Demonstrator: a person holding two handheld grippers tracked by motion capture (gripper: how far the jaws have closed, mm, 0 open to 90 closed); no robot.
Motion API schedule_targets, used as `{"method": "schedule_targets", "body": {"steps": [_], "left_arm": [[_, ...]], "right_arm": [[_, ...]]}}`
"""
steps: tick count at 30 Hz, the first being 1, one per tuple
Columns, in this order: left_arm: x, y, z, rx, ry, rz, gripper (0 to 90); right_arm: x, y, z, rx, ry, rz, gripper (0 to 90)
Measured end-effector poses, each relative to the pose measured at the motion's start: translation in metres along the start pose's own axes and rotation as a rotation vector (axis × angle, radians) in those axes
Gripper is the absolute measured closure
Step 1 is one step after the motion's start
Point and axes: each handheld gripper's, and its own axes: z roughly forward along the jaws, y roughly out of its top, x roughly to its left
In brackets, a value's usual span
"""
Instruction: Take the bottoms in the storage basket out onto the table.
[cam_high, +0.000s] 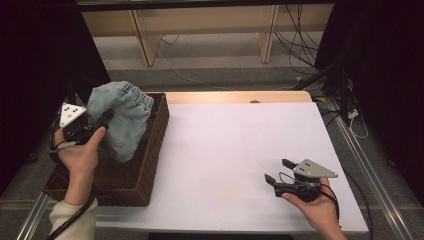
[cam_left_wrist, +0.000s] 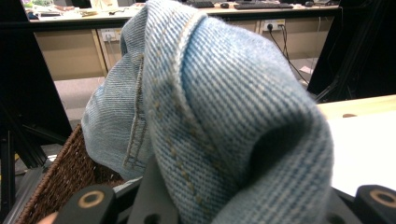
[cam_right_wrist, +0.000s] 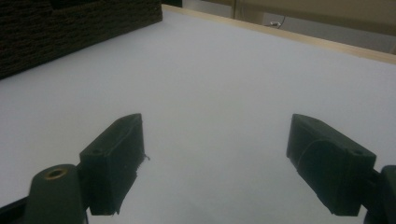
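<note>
A light blue denim garment (cam_high: 122, 120) hangs bunched above a dark brown wicker basket (cam_high: 150, 165) at the table's left. My left gripper (cam_high: 103, 119) is shut on the garment's near side, lifted over the basket. In the left gripper view the denim garment (cam_left_wrist: 224, 107) folds over the jaws and hides most of them, with the wicker basket (cam_left_wrist: 60, 182) below at the left. My right gripper (cam_high: 278, 170) is held low over the white table (cam_high: 240, 145) near the front right. The right gripper (cam_right_wrist: 215, 158) stands open with nothing between its jaws.
The wicker basket (cam_right_wrist: 70, 32) sits off to the far left of the right gripper. A wooden strip (cam_high: 235, 96) borders the table's far edge. Metal rails (cam_high: 367, 170) run along both sides, and cables lie on the floor beyond.
</note>
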Motion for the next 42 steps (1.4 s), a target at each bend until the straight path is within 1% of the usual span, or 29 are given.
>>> {"method": "schedule_targets", "body": {"steps": [10,19,42], "left_arm": [[-0.001,0.002,-0.003,-0.025,0.001,-0.009,72.7],[-0.003,0.005,-0.005,-0.035,0.0,-0.006,72.6],[-0.014,0.011,-0.008,-0.045,-0.036,0.009,72.3]], "right_arm": [[0.0,0.0,0.0,0.0,0.001,-0.001,20.0],[0.0,0.0,0.0,0.001,0.0,-0.001,20.0],[0.0,0.0,0.0,0.001,0.001,-0.002,20.0]]}}
